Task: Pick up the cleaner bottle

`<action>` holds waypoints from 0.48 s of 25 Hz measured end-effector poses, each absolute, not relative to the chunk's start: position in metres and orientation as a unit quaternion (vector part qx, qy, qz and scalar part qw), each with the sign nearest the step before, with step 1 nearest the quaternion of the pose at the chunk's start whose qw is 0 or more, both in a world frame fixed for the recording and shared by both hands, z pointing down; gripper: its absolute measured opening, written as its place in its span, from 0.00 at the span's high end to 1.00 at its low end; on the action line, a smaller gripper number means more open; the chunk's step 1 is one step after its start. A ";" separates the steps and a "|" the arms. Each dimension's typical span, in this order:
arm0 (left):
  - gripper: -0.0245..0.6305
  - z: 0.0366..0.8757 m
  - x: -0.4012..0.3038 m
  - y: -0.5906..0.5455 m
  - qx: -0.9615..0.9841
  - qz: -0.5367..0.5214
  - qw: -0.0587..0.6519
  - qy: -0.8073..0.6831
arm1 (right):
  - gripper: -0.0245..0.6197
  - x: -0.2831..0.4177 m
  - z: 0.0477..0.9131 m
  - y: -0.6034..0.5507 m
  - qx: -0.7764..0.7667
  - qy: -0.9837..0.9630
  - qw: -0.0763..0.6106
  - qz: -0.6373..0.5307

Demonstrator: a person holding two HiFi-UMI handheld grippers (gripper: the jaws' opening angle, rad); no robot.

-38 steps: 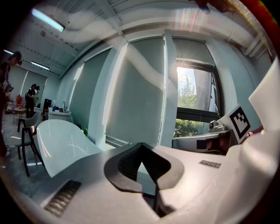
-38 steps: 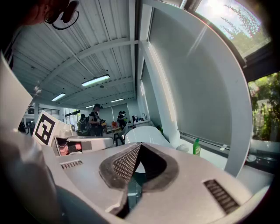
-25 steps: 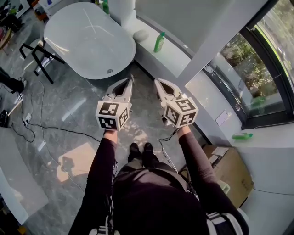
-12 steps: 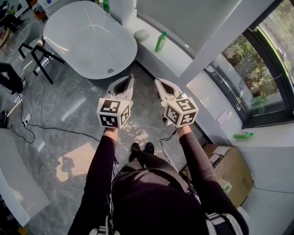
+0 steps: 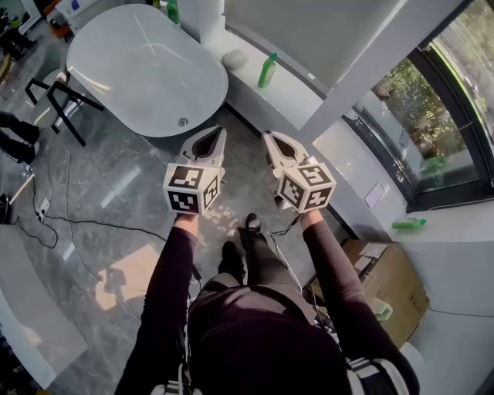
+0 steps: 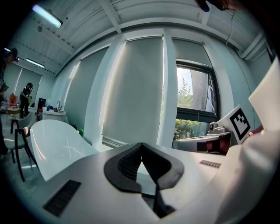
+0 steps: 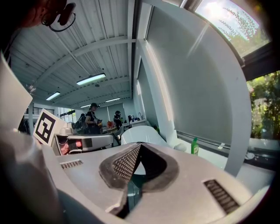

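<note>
The green cleaner bottle stands upright on the white ledge below the window blind; in the right gripper view the bottle shows small, beyond the jaws to the right. My left gripper and right gripper are held side by side over the grey floor, both pointing toward the ledge and well short of the bottle. Both are shut with nothing between the jaws, their tips meeting in the left gripper view and in the right gripper view.
A white oval bathtub fills the upper left, with a second green bottle behind it. A black stool and cables lie at the left. A cardboard box and a lying green bottle are at the right. People stand far off.
The person's right foot has stepped forward and the scene has shifted slightly in the head view. Both grippers stay shut and side by side.
</note>
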State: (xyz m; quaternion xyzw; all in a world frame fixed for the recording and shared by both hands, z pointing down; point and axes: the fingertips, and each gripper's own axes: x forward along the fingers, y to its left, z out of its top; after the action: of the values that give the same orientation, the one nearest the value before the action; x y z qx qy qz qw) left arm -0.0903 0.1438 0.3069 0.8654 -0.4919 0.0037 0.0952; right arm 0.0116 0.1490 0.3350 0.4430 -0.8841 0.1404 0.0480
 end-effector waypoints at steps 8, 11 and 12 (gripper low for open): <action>0.95 0.311 -0.081 0.113 0.871 0.004 0.096 -0.482 | 0.96 0.019 0.342 0.117 0.450 -0.880 0.051 0.146; 0.95 0.315 -0.074 0.094 0.872 0.006 0.098 -0.480 | 0.96 0.025 0.347 0.099 0.451 -0.878 0.052 0.151; 0.95 0.316 -0.072 0.087 0.872 0.006 0.099 -0.480 | 0.96 0.027 0.349 0.093 0.451 -0.878 0.053 0.152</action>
State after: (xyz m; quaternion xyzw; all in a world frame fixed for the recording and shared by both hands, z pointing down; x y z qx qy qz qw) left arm -0.0722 0.0874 0.3163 0.8718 -0.4796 0.0064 0.0994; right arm 0.0266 0.0928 0.3494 0.4514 -0.8776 0.1524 0.0530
